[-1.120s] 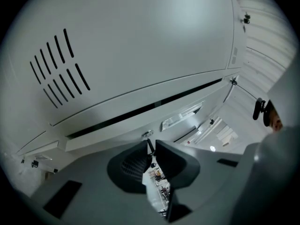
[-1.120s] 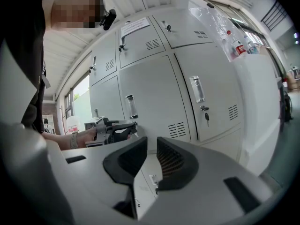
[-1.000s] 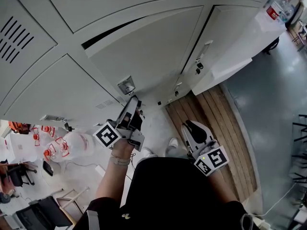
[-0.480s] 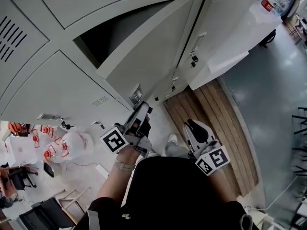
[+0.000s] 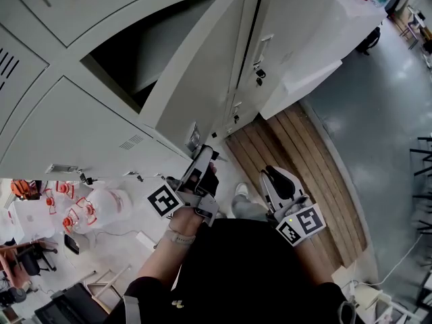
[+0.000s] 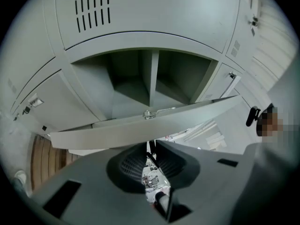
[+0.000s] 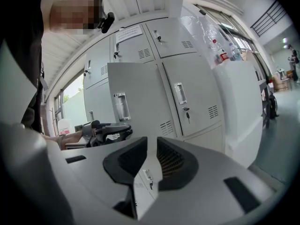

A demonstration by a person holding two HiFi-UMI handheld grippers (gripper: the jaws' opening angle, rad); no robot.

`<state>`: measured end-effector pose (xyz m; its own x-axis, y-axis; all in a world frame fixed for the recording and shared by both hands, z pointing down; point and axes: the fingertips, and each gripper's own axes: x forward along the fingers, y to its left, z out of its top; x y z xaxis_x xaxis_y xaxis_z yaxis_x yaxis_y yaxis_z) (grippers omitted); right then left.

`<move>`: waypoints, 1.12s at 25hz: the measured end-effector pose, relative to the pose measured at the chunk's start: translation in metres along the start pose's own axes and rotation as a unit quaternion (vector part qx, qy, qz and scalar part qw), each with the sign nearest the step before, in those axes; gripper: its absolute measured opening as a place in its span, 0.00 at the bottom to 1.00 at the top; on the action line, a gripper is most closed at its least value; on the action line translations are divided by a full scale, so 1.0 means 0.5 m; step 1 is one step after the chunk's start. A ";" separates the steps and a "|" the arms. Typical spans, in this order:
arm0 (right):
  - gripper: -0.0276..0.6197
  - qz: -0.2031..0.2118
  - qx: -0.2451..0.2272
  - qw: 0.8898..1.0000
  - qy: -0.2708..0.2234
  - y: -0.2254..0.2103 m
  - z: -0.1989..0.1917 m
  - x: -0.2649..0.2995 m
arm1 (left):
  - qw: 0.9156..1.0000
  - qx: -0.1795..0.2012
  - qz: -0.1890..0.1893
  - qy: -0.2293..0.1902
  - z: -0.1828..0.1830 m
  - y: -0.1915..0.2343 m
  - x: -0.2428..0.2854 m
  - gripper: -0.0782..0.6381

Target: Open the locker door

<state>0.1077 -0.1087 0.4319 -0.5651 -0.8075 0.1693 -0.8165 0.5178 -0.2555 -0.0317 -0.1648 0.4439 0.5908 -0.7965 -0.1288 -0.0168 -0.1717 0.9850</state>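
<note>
Locker door (image 5: 196, 73) ajar — left gripper (image 5: 204, 154) clamps its handle (image 5: 194, 138); right gripper (image 5: 271, 176) (slightly apart, empty) above wooden planks (image 5: 307, 150).

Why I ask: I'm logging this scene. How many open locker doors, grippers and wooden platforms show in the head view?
open locker door: 1
grippers: 2 (left gripper, right gripper)
wooden platform: 1
Total: 4

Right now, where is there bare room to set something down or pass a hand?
Free: the open compartment behind the locker door, both sides of its divider; the wooden platform beside the lockers; the grey floor beyond. Crowded: around the water jugs, lower left.
</note>
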 end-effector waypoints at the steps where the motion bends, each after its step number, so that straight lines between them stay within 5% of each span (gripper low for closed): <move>1: 0.16 -0.001 0.000 1.000 -0.001 -0.001 0.000 -0.004 | 1.000 -0.005 -0.001 -0.004 -0.003 -0.001 0.002 0.20; 15: 0.16 -0.031 0.002 0.999 -0.006 -0.034 0.000 -0.062 | 0.994 -0.098 -0.031 -0.042 -0.107 -0.012 0.060 0.20; 28: 0.16 -0.084 0.010 0.996 -0.014 -0.084 0.000 -0.134 | 0.992 -0.116 -0.012 -0.045 -0.204 -0.013 0.152 0.21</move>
<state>0.1801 -0.0764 0.4313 -0.4166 -0.8903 0.1839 -0.8966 0.3690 -0.2448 0.0956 -0.1652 0.4396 0.5134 -0.8444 -0.1529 0.1894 -0.0623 0.9799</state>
